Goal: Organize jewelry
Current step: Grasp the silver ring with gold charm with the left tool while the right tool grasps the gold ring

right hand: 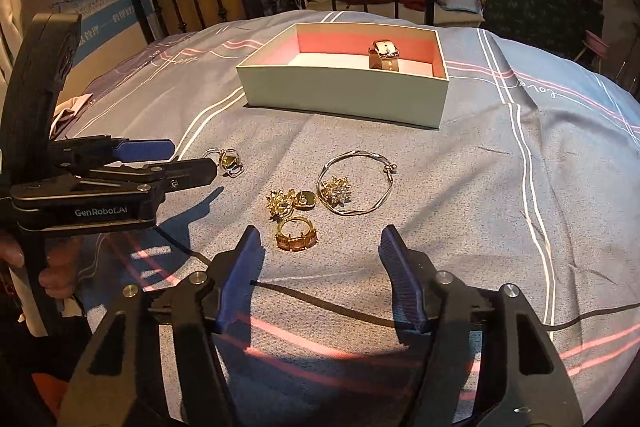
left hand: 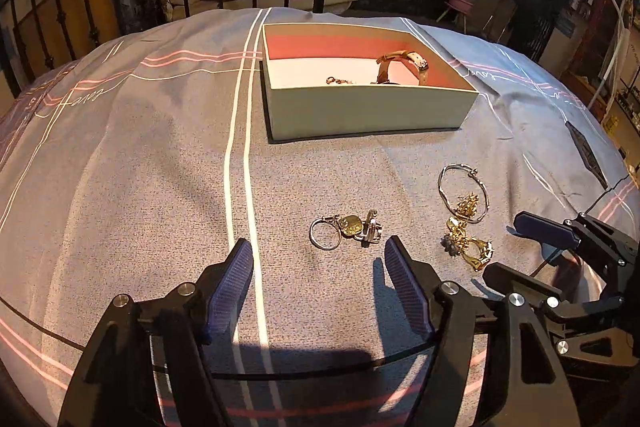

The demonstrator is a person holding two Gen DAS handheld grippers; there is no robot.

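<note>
Left gripper (left hand: 318, 267): you are holding it spread, nothing between its blue pads, hovering over the bed just short of a small cluster of rings (left hand: 347, 229).
Right gripper (right hand: 320, 253): you are holding it spread too, empty, with the gold ring set with amber stones (right hand: 296, 235) lying just ahead of its left pad.
Box (left hand: 360, 111): it is sitting open on the grey striped bedspread (left hand: 140, 155), beyond the loose jewelry.
Watch (right hand: 385, 55): it is lying inside the box, toward the right end.
Left view only: it is showing a small gold piece (left hand: 335, 80) on the box floor beside the watch; the near wall is hiding it in the right view.
Right view only: it is showing the silver bangle (right hand: 356, 182) circling a sparkling flower piece (right hand: 336, 190), with gold earrings (right hand: 290, 203) beside it, and your fingers (right hand: 60, 273) gripping the left handle.
Ring cluster: in the right view the left gripper is partly covering it.
</note>
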